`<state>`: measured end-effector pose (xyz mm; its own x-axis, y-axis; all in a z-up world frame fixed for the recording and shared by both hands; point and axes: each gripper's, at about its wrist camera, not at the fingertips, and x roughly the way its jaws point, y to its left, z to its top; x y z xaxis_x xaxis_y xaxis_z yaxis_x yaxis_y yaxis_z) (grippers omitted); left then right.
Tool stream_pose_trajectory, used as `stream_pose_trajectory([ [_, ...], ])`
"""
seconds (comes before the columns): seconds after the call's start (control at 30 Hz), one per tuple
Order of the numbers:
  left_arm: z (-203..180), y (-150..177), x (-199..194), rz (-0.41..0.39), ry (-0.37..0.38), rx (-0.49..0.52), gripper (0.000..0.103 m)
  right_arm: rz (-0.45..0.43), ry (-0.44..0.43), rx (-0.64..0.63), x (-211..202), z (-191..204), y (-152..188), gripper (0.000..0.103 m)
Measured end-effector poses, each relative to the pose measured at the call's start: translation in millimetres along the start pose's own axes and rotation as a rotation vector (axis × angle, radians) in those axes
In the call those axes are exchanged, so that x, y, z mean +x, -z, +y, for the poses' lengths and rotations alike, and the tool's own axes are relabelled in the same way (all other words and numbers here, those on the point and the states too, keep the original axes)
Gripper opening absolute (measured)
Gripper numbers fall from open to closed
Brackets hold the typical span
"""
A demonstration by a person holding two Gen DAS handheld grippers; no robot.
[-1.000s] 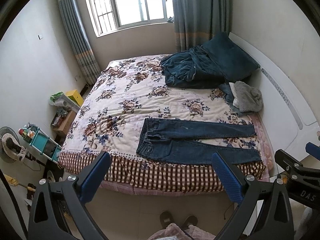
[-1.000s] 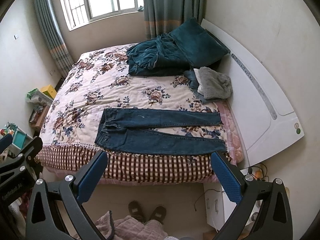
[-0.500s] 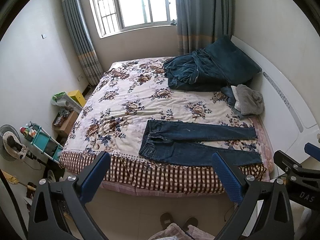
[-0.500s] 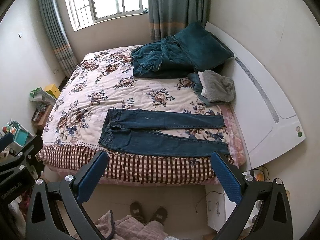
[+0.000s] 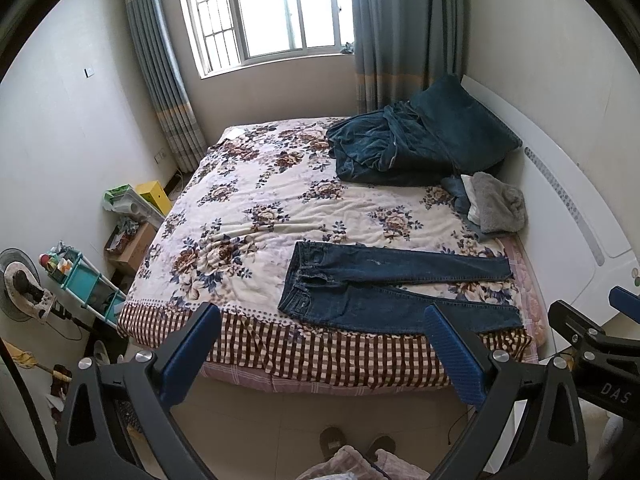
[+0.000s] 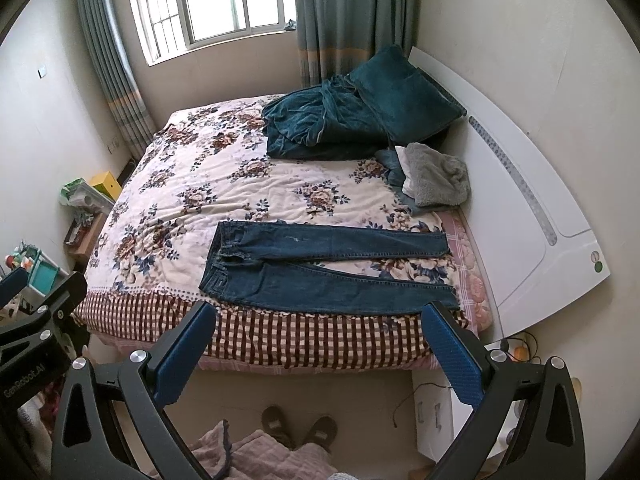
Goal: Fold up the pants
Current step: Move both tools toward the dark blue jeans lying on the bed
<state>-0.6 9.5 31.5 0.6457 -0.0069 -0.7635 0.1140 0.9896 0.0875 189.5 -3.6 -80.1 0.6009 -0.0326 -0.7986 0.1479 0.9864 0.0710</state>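
A pair of dark blue jeans (image 5: 384,284) (image 6: 320,264) lies flat on the near part of a floral bedspread (image 5: 260,208) (image 6: 192,200), waistband to the left, both legs stretched to the right. My left gripper (image 5: 320,356) hangs open above the floor in front of the bed, well short of the jeans, with nothing between its blue pads (image 5: 192,356). My right gripper (image 6: 318,354) is likewise open and empty, held in front of the bed's near edge. Each gripper's frame shows at the edge of the other's view.
A teal quilt and pillow (image 5: 420,140) and a grey towel (image 5: 496,204) lie near the white headboard (image 6: 532,216). A teal cart (image 5: 80,280), a fan and boxes crowd the floor on the left. The person's slippers (image 6: 300,428) stand on the tiles below.
Both views have tilted upward a little, so the bed and jeans sit lower in frame and more window shows. The jeans have not moved; both grippers stay open.
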Motion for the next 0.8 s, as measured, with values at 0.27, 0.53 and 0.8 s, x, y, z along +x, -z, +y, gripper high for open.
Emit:
stream_pose_trajectory([
  [0.27, 2.7, 2.0, -1.5, 0.002, 0.002, -0.003, 0.103, -0.005, -0.004, 0.000, -4.5, 4.3, -1.1, 0.103],
  [0.53, -3.5, 0.3, -1.8, 0.004, -0.010, -0.019, 0.103, -0.004, -0.010, -0.006, -2.4, 5.4, 0.3, 0.103],
  [0.8, -6.9, 11.5, -1.0, -0.003, -0.021, -0.034, 0.103, -0.008, -0.031, -0.019, 1.6, -1.7, 0.9, 0.103],
])
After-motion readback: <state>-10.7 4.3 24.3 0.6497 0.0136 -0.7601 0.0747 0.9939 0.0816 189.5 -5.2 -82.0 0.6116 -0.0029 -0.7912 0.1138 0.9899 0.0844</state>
